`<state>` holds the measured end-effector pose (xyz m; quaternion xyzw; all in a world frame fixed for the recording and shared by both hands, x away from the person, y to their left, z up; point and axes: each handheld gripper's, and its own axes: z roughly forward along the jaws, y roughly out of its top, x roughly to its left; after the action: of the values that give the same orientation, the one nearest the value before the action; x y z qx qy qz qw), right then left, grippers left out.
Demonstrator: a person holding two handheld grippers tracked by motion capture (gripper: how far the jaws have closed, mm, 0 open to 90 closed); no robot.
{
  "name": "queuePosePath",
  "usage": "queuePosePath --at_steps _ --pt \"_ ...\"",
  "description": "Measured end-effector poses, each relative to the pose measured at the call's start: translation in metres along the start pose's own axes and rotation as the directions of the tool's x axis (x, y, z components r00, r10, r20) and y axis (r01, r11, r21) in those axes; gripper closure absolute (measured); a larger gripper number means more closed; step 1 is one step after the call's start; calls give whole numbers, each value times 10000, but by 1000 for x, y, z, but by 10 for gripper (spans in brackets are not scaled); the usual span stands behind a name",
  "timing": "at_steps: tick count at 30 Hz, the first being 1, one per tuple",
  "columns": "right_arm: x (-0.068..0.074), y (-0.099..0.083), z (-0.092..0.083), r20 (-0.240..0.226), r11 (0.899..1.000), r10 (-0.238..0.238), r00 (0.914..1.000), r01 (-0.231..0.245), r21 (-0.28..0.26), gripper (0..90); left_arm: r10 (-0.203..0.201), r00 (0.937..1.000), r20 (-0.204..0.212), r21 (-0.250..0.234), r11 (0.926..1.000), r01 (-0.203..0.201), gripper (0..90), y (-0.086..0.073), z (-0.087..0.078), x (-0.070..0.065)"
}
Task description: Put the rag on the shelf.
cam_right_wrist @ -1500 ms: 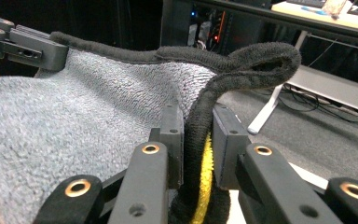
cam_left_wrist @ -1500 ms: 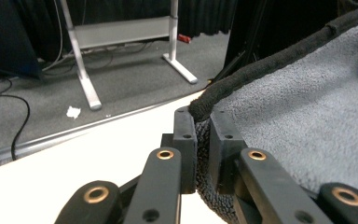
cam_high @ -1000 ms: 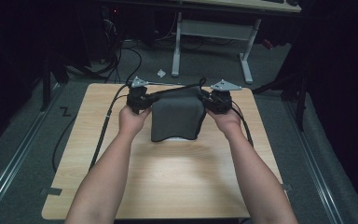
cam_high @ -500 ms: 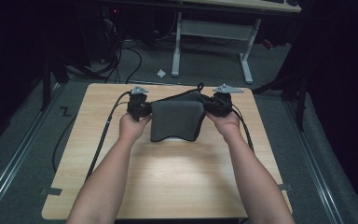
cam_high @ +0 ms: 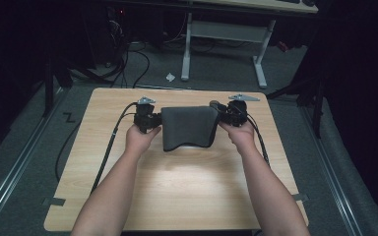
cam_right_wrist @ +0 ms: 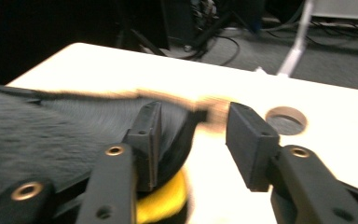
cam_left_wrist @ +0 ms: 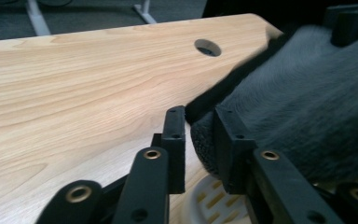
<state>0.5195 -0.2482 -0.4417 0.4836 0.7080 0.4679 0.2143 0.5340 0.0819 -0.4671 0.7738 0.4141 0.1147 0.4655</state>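
Observation:
A dark grey cloth (cam_high: 187, 127) lies draped over something low on the wooden table (cam_high: 187, 196), between my two grippers. My left gripper (cam_high: 147, 120) is at its left edge. In the left gripper view its jaws have just been opening, and the cloth's corner (cam_left_wrist: 205, 140) still sits between them, against one jaw and clear of the other. My right gripper (cam_high: 234, 114) is at the right edge. Its jaws have just been opening too and stand wide, with the cloth (cam_right_wrist: 51, 135) beside one jaw and nothing between them. Under the cloth peek a white slotted thing (cam_left_wrist: 214, 205) and something yellow (cam_right_wrist: 168, 205).
A round hole (cam_left_wrist: 207, 47) is cut in the tabletop near its far edge, and the right gripper view has a hole (cam_right_wrist: 286, 120) too. Behind the table stand a desk's white legs (cam_high: 187, 44) and floor cables (cam_high: 128, 54). Bare wood lies in front of the cloth.
Both hands have come down and the cloth's top edge has sunk with them to the table. The right jaws have let go of the cloth.

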Motion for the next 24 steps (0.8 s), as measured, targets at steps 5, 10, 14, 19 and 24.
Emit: queuePosePath --at_steps 5,10,14,19,24 --pt "-1 3 -6 583 9993 -363 9976 370 -112 517 -315 9993 -220 -41 9995 314 694 -5 -2 7" --pt "-3 4 -10 812 9986 -444 9957 464 -235 513 -310 9985 -448 -134 9994 304 671 -7 -5 10" --pt "-5 4 -11 865 9985 -488 9951 508 -215 505 -388 9976 -568 -265 9990 373 649 -8 -7 13" --pt "-9 2 -14 1020 9984 -497 9935 521 -203 499 -298 9958 -863 -270 9993 276 617 -9 -11 15" --pt "-11 -3 -20 1265 9966 -776 9889 806 -187 489 -108 9946 -1030 -332 9994 74 569 -8 -16 16"
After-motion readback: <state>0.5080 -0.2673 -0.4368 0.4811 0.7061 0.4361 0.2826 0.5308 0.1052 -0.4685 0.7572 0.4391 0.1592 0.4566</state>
